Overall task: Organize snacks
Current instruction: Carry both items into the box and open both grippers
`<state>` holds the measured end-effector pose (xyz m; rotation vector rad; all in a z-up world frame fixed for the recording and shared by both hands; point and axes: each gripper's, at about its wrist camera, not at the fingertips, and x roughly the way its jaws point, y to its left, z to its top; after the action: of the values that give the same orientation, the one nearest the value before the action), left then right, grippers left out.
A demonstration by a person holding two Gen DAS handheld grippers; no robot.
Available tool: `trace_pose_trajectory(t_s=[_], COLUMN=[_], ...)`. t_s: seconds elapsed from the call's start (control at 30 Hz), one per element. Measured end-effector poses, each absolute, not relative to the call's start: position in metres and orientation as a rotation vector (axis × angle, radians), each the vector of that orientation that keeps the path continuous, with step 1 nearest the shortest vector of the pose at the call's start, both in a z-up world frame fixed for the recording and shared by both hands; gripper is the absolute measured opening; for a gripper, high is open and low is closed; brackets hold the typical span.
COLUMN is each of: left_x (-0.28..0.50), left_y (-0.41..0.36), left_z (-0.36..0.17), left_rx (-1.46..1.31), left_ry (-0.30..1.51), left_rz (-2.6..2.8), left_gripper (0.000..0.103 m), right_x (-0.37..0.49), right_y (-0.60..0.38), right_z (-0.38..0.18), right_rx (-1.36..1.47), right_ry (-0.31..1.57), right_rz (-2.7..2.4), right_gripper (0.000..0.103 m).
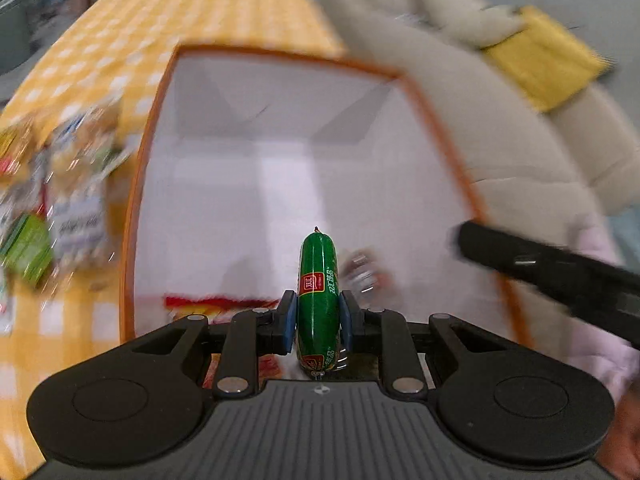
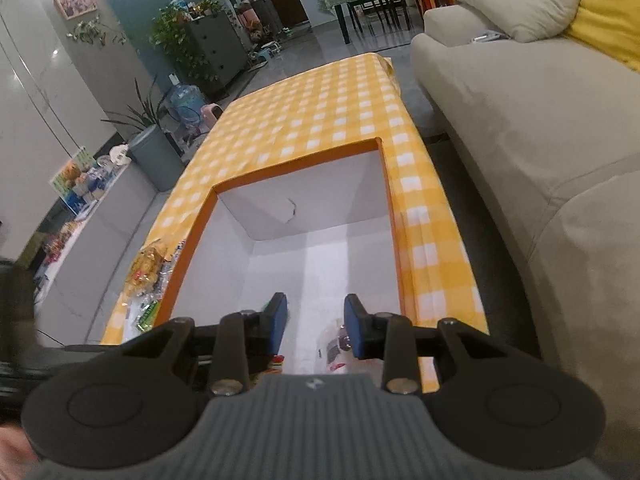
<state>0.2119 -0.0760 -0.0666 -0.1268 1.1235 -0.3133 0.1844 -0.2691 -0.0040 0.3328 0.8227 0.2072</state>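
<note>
- My left claw (image 1: 318, 320) pinches a green sausage (image 1: 319, 292) upright above the orange-rimmed box (image 1: 152, 152).
- My right claw (image 2: 316, 326) hangs narrowly parted, empty, over that box on the counter (image 2: 320, 100).

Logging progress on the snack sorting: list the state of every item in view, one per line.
Left tongs: shut on the green sausage.
Green sausage: held upright between the pads, over the box.
Right tongs: open, nothing between the pads, over the box.
Orange-rimmed box: open-topped, a few packets at its near end.
Snack packets: loose on the checked tablecloth, outside the box.
</note>
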Motion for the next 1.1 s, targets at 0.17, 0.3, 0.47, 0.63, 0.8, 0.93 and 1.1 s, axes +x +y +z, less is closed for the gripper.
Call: trace_pose_trajectory(t_s=[0.17,0.3,0.47,0.63,0.8,0.93,1.1], left_x=[0.202,0.199,0.201,0.195,0.187,0.181,0.182], left_y=[-0.084,-0.092,-0.096,-0.096,-0.083,-0.060,-0.016], left_z=[-0.075,-0.080,-0.078,-0.060,-0.031,-0.005,0.015], left_rx=[-0.093,-0.038,-0.014,-0.001,-0.037,-0.038,-0.111], left_ry=[1.139,1.149,1.178,1.152,1.122,1.071,1.059], left_rz=[-0.226,-0.194,-0.182,-0.187,-0.199,-0.175,-0.170], left_gripper=[0.025,0.025,0.034,0.059,0.063,0.068,0.072], right_x=[0.186,0.188,0.187,0.185,0.184,0.184,0.184], right_y=[-0.271,-0.280,-0.289,-0.291,-0.291,-0.286,-0.272], right_z=[-0.009,-0.013,-0.012,-0.012,-0.010,-0.009,0.000], right_rx=[0.353,0.400,0.432,0.444,0.438,0.416,0.388], right_ry=[0.814,0.822,0.805,0.810,0.809,0.816,0.835], right_rz=[0.236,0.229,0.226,0.226,0.226,0.230,0.235], right_gripper=[0.032,0.032,0.039,0.039,0.039,0.039,0.039])
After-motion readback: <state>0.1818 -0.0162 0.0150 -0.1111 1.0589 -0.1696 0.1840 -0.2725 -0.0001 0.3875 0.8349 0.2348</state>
